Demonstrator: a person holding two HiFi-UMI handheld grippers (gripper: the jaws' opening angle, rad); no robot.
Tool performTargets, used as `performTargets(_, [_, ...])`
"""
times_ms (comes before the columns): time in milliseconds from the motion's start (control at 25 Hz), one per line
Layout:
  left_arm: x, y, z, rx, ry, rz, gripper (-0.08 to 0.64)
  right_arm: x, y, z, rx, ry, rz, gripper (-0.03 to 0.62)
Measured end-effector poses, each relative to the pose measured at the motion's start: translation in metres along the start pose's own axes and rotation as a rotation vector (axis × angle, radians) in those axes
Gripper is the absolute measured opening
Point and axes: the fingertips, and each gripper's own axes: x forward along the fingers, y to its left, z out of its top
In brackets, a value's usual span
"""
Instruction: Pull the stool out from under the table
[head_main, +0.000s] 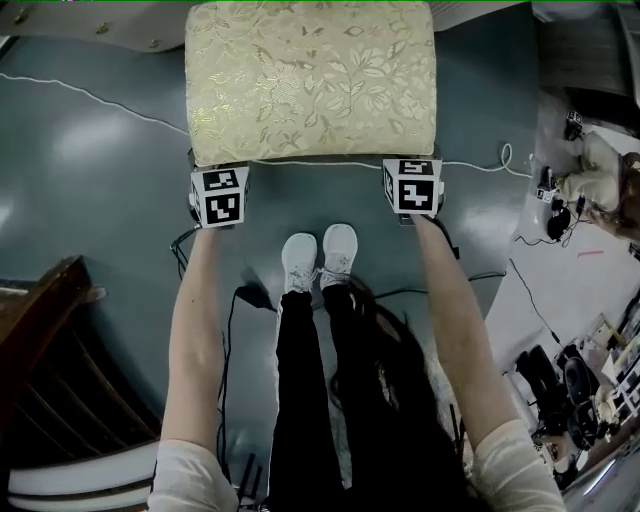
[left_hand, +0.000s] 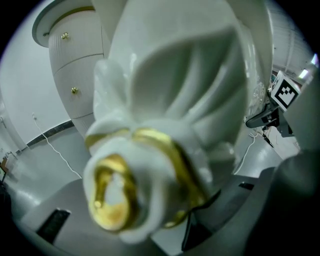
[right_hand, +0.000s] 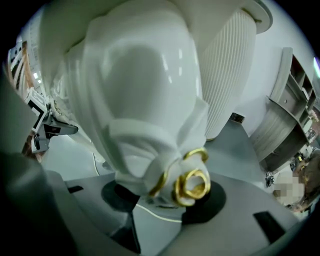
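Seen from above, a stool (head_main: 310, 80) with a pale gold, flower-patterned cushion stands on a glossy grey floor (head_main: 90, 170). Its far end meets the front edge of a white desk (head_main: 90, 20), and most of the cushion lies clear of that edge, on the person's side.

The person stands facing it with both bare forearms stretched forward. Their white shoes (head_main: 320, 255) are side by side, just short of the stool's near edge.

The left hand-held gripper (head_main: 219, 196) is at the stool's near left corner, and the right hand-held gripper (head_main: 412, 186) at its near right corner. Each sits just below the cushion's edge.

In the left gripper view, a carved white stool leg (left_hand: 170, 100) ending in a gold scroll (left_hand: 115, 195) fills the space between the jaws, which are clenched on it. Behind it is the desk's curved front with small gold knobs (left_hand: 75, 90).

In the right gripper view, the jaws likewise grasp the other near leg (right_hand: 145, 100), just above its gold scroll foot (right_hand: 192, 186).

A thin white cable (head_main: 90, 97) trails across the floor from the left, beside the desk's front edge, and runs under the stool.
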Motion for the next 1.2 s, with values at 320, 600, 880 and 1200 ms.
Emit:
performTargets(320, [-0.010, 0.000, -0.005, 0.005, 0.072, -0.009, 0.221, -0.007, 0.004, -0.004, 0.005, 0.057, 0.030, 0.222])
performTargets(600, [-0.011, -0.001, -0.006, -0.002, 0.089, -0.015, 0.221, -0.010, 0.004, -0.004, 0.007, 0.071, 0.033, 0.222])
performTargets(880, [-0.011, 0.002, -0.005, 0.000, 0.103, -0.023, 0.221, -0.013, 0.008, -0.006, 0.026, 0.075, 0.026, 0.223])
performTargets(1200, [-0.012, 0.003, -0.006, -0.002, 0.117, -0.023, 0.221, -0.014, 0.009, -0.007, 0.032, 0.079, 0.026, 0.224])
